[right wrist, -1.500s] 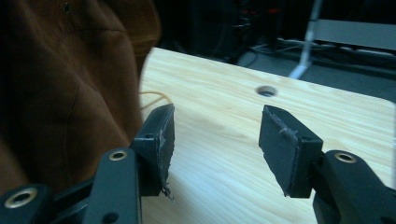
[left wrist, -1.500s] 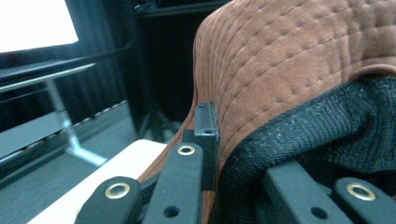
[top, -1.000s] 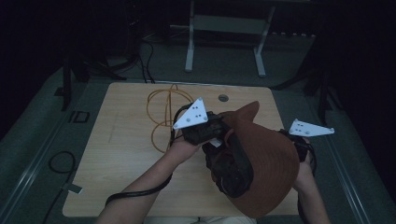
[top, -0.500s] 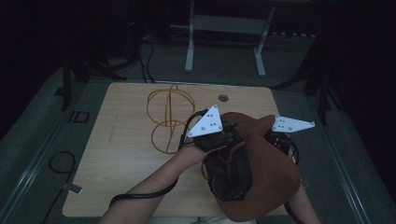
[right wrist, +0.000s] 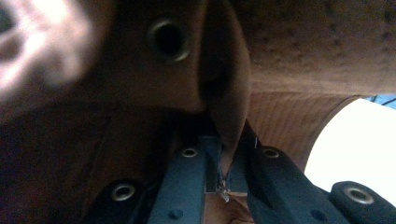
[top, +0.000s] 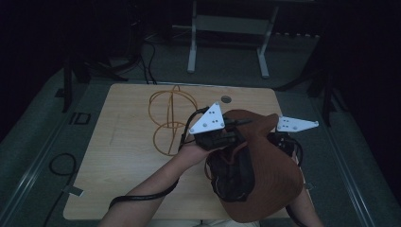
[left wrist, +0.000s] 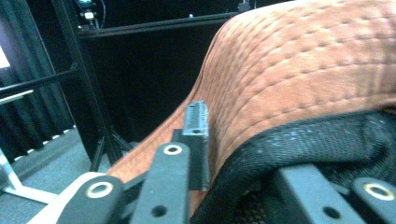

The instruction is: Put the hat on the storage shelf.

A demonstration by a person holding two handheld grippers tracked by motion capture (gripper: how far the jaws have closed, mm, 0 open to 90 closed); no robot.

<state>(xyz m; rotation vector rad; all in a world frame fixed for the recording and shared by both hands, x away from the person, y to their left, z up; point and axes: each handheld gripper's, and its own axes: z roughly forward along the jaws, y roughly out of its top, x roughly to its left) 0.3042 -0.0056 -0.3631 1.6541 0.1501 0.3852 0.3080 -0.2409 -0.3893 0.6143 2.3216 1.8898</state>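
1. A brown wide-brimmed hat is held up over the near right part of the wooden table, between the two grippers. Its long axis runs from the far brim edge, which curls up into a point near the right gripper's plate, down toward the person at the near edge.
2. In the high view the hat's opening faces left and somewhat up, so its dark mesh lining is exposed.
3. The left gripper reaches in from the left at the hat's far-left rim; the left hand wraps its handle, and the forearm angles up from the bottom centre.
4. The left gripper view adds what the high view hides: the stitched brim passes between the jaws, one outside on the suede, the other inside against the black lining. The jaws pinch the brim.
5. The right gripper sits behind the hat's far-right side, mostly covered by it.
6. The right gripper view shows a fold of brown hat material pressed between its two jaws, and metal eyelets in the crown.
7. An orange wire frame lies on the table, left of the hat.
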